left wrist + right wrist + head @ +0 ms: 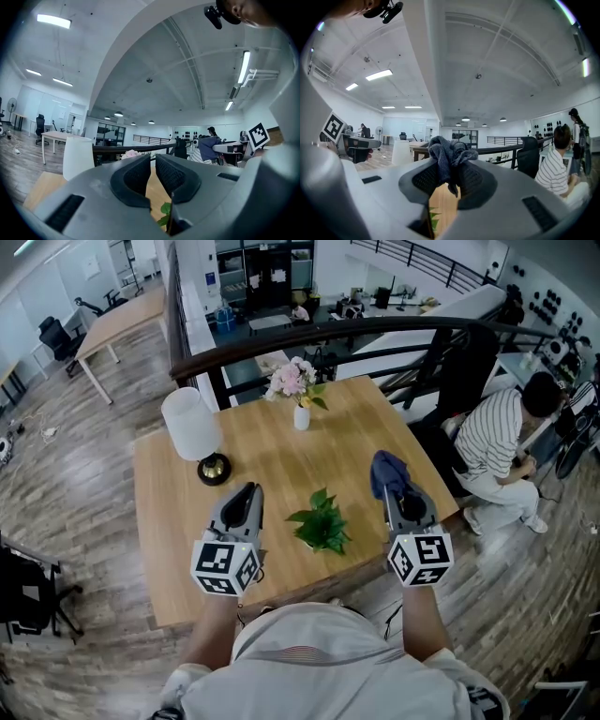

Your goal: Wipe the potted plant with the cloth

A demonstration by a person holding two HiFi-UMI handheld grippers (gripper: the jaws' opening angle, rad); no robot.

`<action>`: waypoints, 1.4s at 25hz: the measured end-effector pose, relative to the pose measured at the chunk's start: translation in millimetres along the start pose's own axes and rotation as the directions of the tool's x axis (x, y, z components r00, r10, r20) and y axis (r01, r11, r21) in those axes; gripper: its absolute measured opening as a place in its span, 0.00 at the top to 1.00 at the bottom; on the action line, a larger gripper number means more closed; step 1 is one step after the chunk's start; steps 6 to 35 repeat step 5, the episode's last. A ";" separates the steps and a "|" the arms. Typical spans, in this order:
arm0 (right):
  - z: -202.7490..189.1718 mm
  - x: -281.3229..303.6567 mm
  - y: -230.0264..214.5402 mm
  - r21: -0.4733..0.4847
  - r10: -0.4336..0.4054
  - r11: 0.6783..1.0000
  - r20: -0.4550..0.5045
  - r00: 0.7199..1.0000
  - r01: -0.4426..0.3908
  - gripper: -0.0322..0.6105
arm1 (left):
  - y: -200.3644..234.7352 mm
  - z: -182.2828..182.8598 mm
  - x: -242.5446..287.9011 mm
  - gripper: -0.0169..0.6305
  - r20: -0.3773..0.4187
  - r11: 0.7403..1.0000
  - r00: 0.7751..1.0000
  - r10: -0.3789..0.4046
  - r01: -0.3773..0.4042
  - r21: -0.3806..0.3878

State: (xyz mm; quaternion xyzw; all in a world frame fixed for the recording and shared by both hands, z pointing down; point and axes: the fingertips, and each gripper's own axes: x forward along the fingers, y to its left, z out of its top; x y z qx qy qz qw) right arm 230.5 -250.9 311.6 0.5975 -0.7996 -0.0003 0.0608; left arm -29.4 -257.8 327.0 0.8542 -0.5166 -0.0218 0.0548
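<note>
Head view shows bunched blue cloth (387,472), leafy green potted plant (321,521).

Bright, even light from ceiling strips (54,20); fisheye warp w/ dark corners.

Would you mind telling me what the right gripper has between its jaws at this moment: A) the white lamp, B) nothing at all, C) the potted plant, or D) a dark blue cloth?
D: the right gripper view shows the dark blue cloth bunched between the jaws of the right gripper.
</note>
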 end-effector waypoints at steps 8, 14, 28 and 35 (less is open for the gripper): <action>-4.5 -0.1 -2.6 -0.003 -0.001 1.000 -0.007 1.000 0.001 0.73 | -4.9 -1.5 2.9 0.91 -0.001 1.000 1.000 -0.014 0.014 -0.002; -4.5 -0.1 -2.6 -0.003 -0.001 1.000 -0.007 1.000 0.001 0.73 | -4.9 -1.5 2.9 0.91 -0.001 1.000 1.000 -0.014 0.014 -0.002; -4.5 -0.1 -2.6 -0.003 -0.001 1.000 -0.007 1.000 0.001 0.73 | -4.9 -1.5 2.9 0.91 -0.001 1.000 1.000 -0.014 0.014 -0.002; -4.5 -0.1 -2.6 -0.003 -0.001 1.000 -0.007 1.000 0.001 0.73 | -4.9 -1.5 2.9 0.91 -0.001 1.000 1.000 -0.014 0.014 -0.002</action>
